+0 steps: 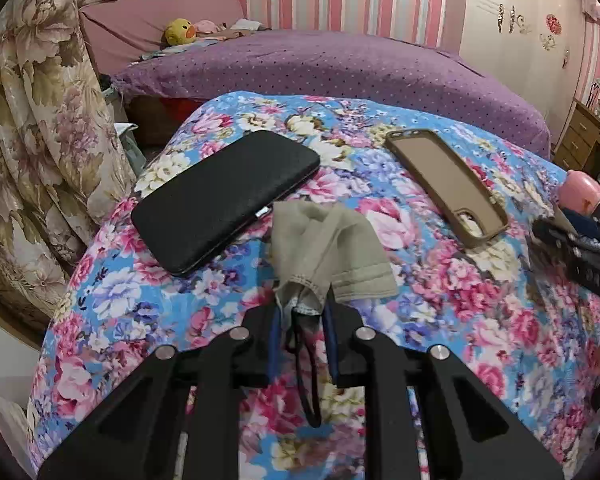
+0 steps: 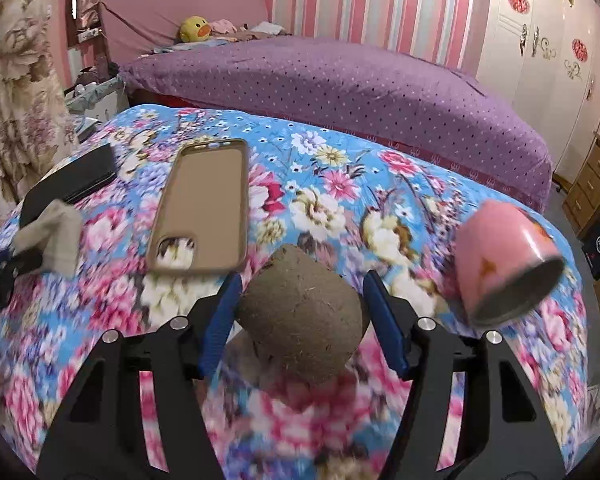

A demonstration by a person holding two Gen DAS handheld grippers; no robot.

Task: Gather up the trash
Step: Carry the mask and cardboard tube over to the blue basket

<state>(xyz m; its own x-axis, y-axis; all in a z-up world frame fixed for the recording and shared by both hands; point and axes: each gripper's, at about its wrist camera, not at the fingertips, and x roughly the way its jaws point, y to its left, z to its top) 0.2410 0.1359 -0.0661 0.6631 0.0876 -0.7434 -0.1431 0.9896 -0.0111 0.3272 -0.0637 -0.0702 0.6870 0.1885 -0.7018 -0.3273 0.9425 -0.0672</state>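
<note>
My left gripper [image 1: 302, 312] is shut on a crumpled grey-green face mask [image 1: 328, 256], its black ear loop hanging between the fingers, held just above the floral cloth [image 1: 480, 300]. The mask also shows at the left edge of the right wrist view [image 2: 56, 236]. My right gripper [image 2: 300, 300] holds a round brown fibrous husk, like a coconut shell [image 2: 304, 316], between its blue pads [image 2: 220, 320]. The left pad touches the husk. Whether the right pad touches is unclear.
A black phone [image 1: 224, 200] and a tan phone case [image 1: 446, 184] lie on the cloth. A pink cup [image 2: 504, 260] lies on its side to the right. A purple bed [image 2: 340, 80] lies behind, curtains at left, wooden drawers [image 2: 592, 184] at right.
</note>
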